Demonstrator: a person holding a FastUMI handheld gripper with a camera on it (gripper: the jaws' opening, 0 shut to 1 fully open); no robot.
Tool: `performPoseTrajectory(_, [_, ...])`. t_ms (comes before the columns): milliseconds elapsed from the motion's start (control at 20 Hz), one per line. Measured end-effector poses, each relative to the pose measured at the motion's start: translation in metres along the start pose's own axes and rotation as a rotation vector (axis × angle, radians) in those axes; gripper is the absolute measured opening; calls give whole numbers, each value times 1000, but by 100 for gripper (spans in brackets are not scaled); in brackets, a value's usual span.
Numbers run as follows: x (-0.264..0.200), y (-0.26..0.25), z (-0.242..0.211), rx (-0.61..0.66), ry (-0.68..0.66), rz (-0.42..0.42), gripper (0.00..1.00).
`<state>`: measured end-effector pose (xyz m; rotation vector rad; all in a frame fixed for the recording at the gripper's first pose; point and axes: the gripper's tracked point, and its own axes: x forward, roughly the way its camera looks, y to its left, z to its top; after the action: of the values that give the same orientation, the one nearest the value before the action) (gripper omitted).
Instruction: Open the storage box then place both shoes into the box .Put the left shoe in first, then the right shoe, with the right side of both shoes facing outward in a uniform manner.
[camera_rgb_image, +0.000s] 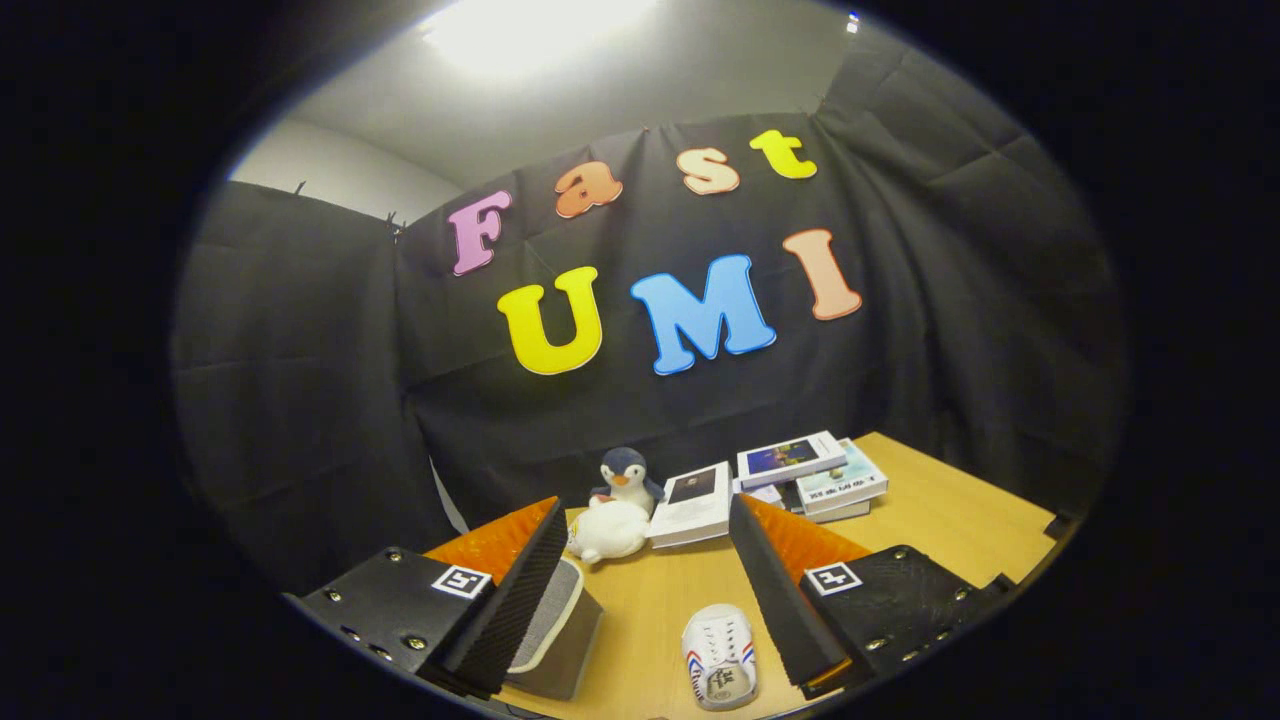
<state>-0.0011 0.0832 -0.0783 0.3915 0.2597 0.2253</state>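
Note:
My gripper (645, 535) is held above a wooden table (950, 520), tilted, with its fingers spread wide and nothing between them. A white shoe (720, 668) with red and blue side stripes lies on the table below, close to the right finger (785, 600), toe pointing toward me. Beside the left finger (515, 595) stands a grey box-like thing (560, 630) with a pale rim, partly hidden by that finger; I cannot tell whether it is the storage box or its lid.
Beyond the fingertips a plush penguin (627, 478) sits behind a white plush toy (608, 530). An upright book (695, 505) and a stack of books (815, 472) lie farther back on the table. Black cloth walls close the booth behind.

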Motion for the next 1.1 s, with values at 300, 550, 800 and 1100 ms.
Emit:
performPoseTrajectory(300, [13,15,-51,198,151,58,98])
performPoseTrajectory(550, [19,28,-83,363,257,100,97])
performPoseTrajectory(800, [26,43,-115,487,356,149,97])
performPoseTrajectory(1100, [23,67,-156,612,499,192,97])
